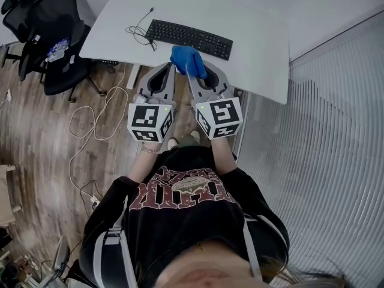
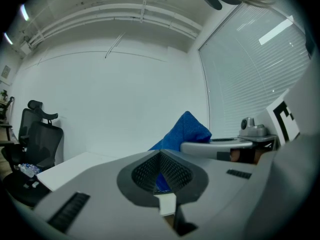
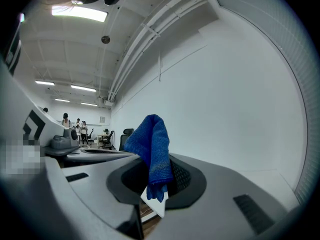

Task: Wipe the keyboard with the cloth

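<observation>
My right gripper [image 1: 193,72] has its jaws clamped on the blue cloth [image 1: 187,59], held over the bench's [image 1: 258,59] near edge. The keyboard [image 1: 189,38] lies just beyond it on the bench. My left gripper [image 1: 170,72] has its jaws together, holding nothing

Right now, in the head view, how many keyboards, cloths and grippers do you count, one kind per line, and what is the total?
Keyboard: 1
Cloth: 1
Grippers: 2, the left gripper and the right gripper
Total: 4
</observation>
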Motion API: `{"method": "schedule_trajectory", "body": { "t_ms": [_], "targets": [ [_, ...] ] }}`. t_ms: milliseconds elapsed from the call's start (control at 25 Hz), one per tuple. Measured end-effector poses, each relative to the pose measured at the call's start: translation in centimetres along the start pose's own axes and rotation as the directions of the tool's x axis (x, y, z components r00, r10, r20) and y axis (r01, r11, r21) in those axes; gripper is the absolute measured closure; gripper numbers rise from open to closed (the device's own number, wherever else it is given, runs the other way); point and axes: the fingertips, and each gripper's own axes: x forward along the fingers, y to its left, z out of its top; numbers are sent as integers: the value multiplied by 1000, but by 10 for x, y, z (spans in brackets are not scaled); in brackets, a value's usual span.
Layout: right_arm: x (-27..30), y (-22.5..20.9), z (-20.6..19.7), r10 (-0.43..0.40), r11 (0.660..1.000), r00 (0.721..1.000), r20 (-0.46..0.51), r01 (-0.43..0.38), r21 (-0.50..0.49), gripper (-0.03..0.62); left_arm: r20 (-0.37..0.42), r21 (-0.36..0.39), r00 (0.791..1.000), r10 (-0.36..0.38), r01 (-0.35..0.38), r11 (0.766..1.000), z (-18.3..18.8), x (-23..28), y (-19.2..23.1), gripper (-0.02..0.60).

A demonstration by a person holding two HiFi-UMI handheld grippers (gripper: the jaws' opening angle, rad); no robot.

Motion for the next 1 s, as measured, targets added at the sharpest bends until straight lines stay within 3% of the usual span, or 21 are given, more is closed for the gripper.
{"method": "schedule_trajectory", "body": {
  "t_ms": [240, 600, 1000],
  "targets": [
    [26, -15, 0, -7, 1000, 1000, -12, 7, -3, 530, -6, -11, 1000, 6, -6, 1000, 1, 24, 17, 549],
    [85, -38, 15, 47, 999, 999, -21, -47, -8, 530, -1, -16, 999, 51, -51, 999, 20, 70, 54, 548],
    [130, -83, 3, 106, 994, 994, -26, -106, -6, 530, -9, -5, 995, 98, -98, 995, 15, 136, 66, 549]
  ]
}}
